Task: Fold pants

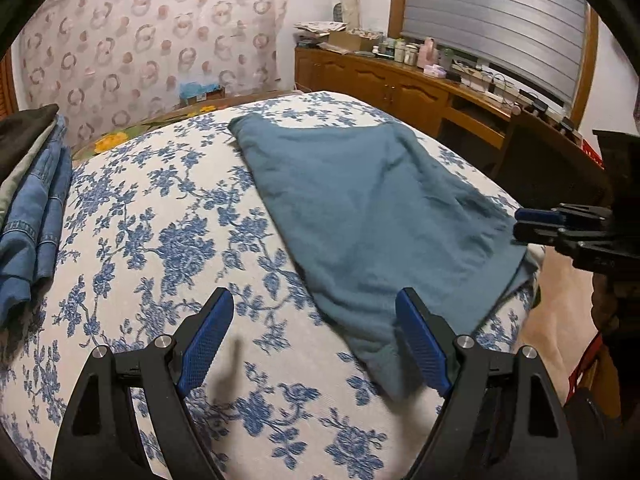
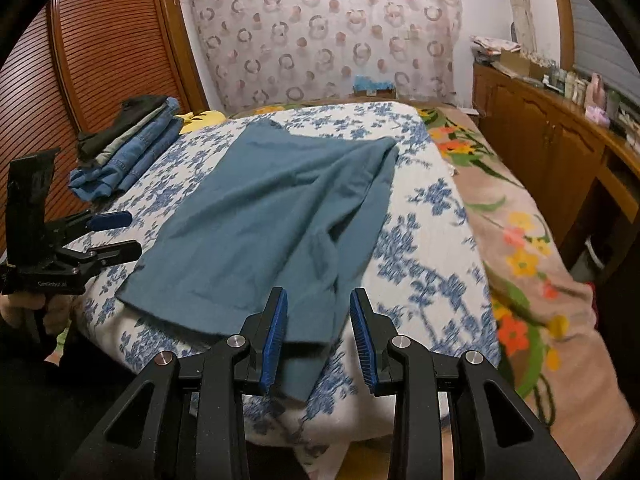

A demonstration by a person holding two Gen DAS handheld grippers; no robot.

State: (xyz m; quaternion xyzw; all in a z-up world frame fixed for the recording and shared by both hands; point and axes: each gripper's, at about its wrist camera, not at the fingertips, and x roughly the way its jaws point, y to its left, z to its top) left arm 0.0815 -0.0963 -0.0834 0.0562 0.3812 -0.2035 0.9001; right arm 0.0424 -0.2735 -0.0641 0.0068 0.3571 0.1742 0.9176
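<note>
Teal pants (image 1: 360,208) (image 2: 280,208) lie spread on a bed with a blue-flowered white cover (image 1: 160,240) (image 2: 420,260), folded lengthwise with some wrinkles. My left gripper (image 1: 316,300) is wide open just above the bed at the pants' near left corner. Its right finger (image 1: 420,340) is over the cloth edge and nothing is between the pads. In the right wrist view my left gripper (image 2: 132,232) sits by the left hem. My right gripper (image 2: 319,294) stands partly open over the near right hem, gripping nothing. In the left wrist view my right gripper (image 1: 520,224) reaches in from the right edge.
A pile of folded jeans and dark clothes (image 1: 36,200) (image 2: 132,148) lies at the bed's left side. A flowered blanket (image 2: 520,240) covers the right side. Wooden cabinets (image 1: 400,88) (image 2: 540,148) with small items run along the right wall, and a slatted wardrobe door (image 2: 100,60) stands at the left.
</note>
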